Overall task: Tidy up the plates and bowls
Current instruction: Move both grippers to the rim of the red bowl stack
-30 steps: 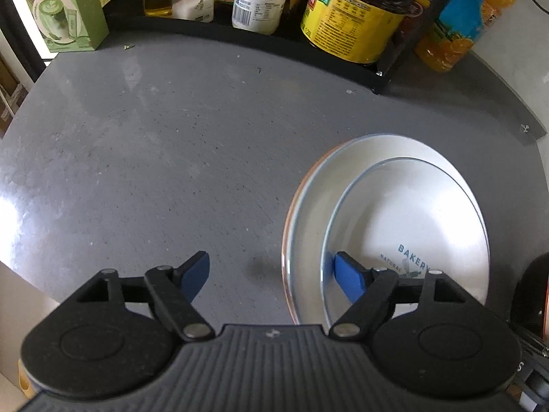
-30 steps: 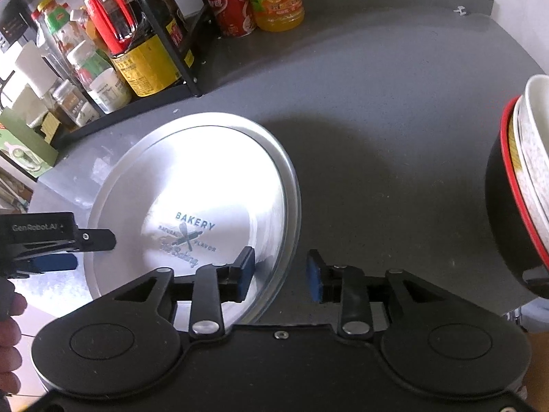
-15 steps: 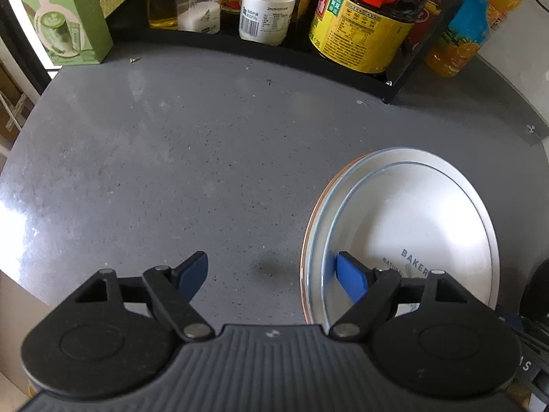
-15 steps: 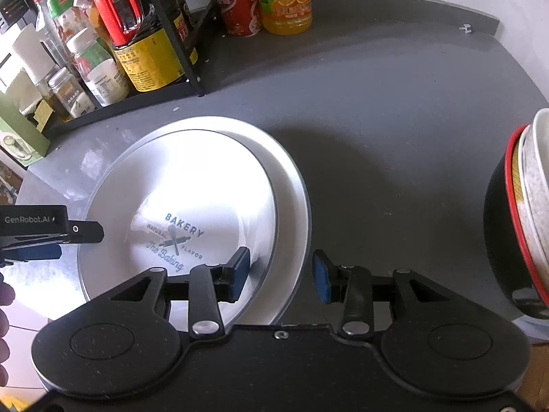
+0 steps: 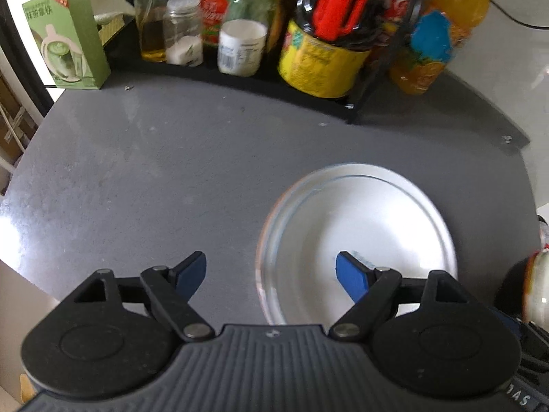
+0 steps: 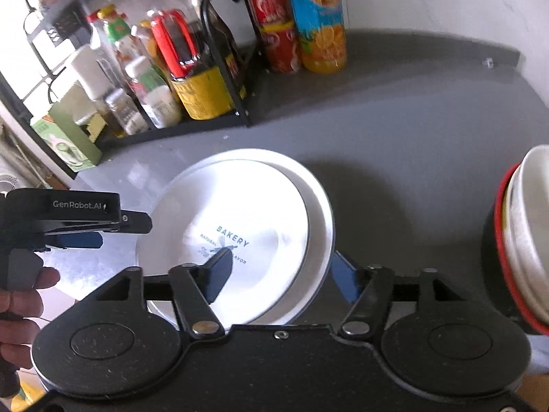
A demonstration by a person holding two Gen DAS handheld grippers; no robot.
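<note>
Presently, the stacked plates are straddled at their near-right rim by the open right gripper, while the left gripper, likewise open, is held at their left edge.

We see two stacked white plates at centre frame, flat on grey; the smaller "BAKERY" one sits off-centre toward the left. Nested bowls, white inside red-rimmed black, sit at the right edge.

left gripper: jaws wide apart, empty | right gripper: jaws wide apart, empty
</note>
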